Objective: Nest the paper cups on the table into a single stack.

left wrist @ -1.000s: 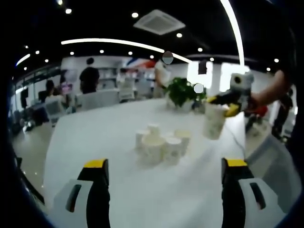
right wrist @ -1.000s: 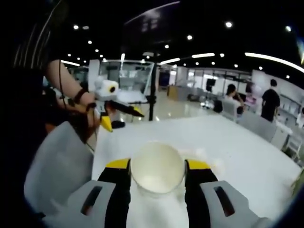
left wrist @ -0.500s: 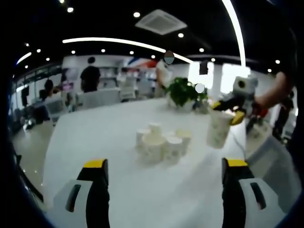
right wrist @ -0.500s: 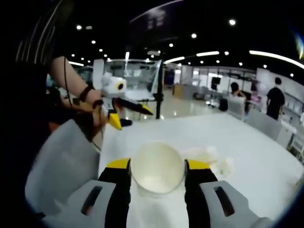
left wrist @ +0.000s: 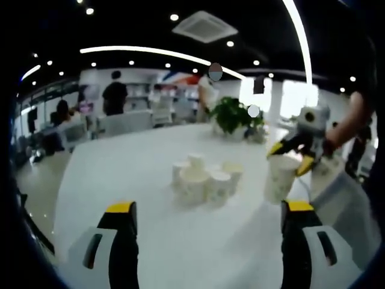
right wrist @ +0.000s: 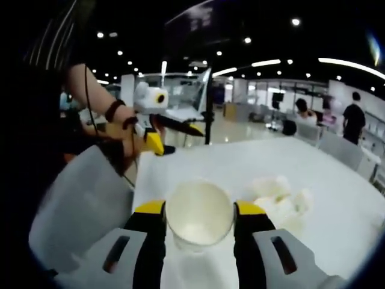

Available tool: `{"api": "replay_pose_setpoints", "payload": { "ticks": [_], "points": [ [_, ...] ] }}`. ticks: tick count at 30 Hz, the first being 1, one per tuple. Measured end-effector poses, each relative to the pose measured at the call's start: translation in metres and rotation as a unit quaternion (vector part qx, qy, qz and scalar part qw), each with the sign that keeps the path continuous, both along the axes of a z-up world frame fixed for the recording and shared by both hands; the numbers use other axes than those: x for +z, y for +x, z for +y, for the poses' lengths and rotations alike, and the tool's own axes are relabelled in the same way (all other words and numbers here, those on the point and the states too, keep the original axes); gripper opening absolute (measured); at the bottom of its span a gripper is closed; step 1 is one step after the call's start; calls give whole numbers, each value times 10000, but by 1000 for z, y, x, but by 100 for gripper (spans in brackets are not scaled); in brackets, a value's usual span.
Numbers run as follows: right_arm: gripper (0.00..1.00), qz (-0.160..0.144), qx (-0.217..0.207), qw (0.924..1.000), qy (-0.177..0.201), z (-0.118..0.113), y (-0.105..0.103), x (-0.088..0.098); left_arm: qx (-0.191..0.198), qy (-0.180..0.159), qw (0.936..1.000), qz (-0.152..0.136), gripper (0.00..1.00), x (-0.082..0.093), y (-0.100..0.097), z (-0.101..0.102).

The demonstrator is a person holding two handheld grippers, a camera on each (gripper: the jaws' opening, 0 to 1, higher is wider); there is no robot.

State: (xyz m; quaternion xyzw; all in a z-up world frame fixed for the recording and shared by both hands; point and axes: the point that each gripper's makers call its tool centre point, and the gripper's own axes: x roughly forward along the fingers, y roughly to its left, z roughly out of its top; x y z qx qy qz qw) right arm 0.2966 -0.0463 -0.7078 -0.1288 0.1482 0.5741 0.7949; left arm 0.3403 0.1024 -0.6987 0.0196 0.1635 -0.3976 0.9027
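Observation:
Several white paper cups [left wrist: 204, 179] stand bunched together at the middle of the white table [left wrist: 120, 174]. My left gripper [left wrist: 209, 207] is open with nothing between its jaws, short of the bunch. To the right of the bunch, my right gripper [left wrist: 289, 158] is shut on the rim of another paper cup [left wrist: 278, 180], held upright just above the table. In the right gripper view that held cup [right wrist: 199, 214] sits mouth-up between my right gripper's [right wrist: 199, 208] jaws. The bunch of cups [right wrist: 280, 194] lies to its right. A hand holds the left gripper [right wrist: 174, 135] open farther back on the left.
A potted green plant [left wrist: 231, 114] stands at the table's far edge behind the cups. A white chair back [right wrist: 78, 201] rises beside the table near my right gripper. People and more chairs [left wrist: 123, 123] are beyond the table's far side.
The right gripper has carried its cup downward, closer to the tabletop beside the bunch. The right gripper view has swung so the bunch shows more fully. The left gripper has stayed put.

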Motion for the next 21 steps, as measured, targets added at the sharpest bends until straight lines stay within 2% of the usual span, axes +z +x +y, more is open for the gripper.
{"api": "replay_pose_setpoints", "payload": {
  "ticks": [6, 15, 21],
  "points": [
    [41, 95, 105, 9998, -119, 6, -3, -18, -8, -5, 10000, 51, 100, -3, -2, 1],
    [41, 193, 377, 9986, -311, 13, -21, -38, -3, 36, 10000, 53, 100, -3, -4, 3],
    [41, 257, 346, 9986, -320, 17, -24, -49, -33, 55, 10000, 71, 100, -6, -7, 1]
  ]
}}
